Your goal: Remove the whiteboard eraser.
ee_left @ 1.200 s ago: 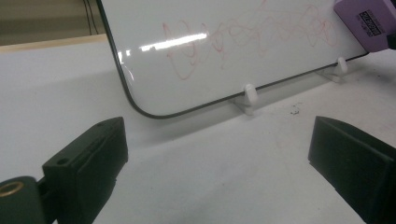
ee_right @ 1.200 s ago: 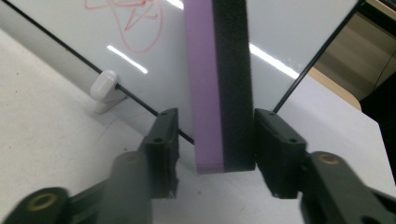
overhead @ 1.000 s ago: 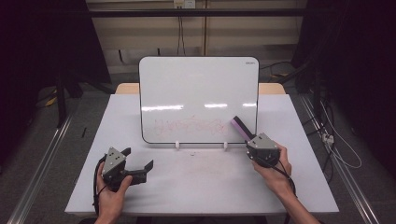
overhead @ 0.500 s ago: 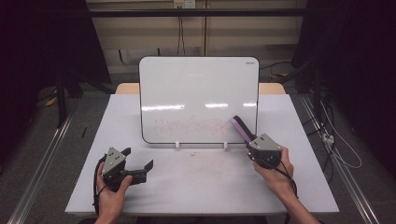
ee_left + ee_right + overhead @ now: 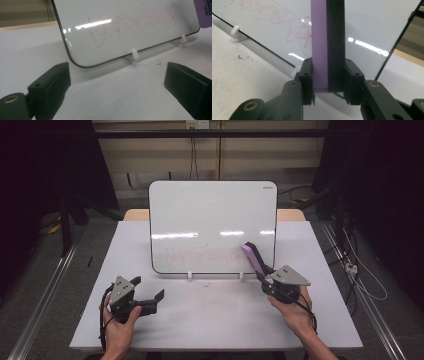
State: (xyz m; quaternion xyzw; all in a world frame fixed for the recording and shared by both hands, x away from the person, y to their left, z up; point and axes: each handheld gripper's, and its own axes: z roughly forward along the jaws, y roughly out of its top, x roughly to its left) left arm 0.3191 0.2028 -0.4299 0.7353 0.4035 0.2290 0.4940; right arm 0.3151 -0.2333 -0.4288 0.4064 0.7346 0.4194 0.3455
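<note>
While the right gripper (image 5: 262,274) is clamping a purple eraser (image 5: 327,45) between its 2 jaws, felt side turned one way, the left gripper (image 5: 150,301) is resting low over the table (image 5: 225,320) with jaws wide apart and empty. The eraser's tip is reaching the lower right of the whiteboard (image 5: 212,215), near the red scribble (image 5: 132,22). Pushing hard is likely risking tipping the board off its 2 small white feet (image 5: 134,53), since nothing is bracing it. Whether felt is actually touching the surface is staying unclear.

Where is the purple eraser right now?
In the high view, the eraser is clamped in the right hand-held gripper, against the whiteboard's lower right part.
</note>
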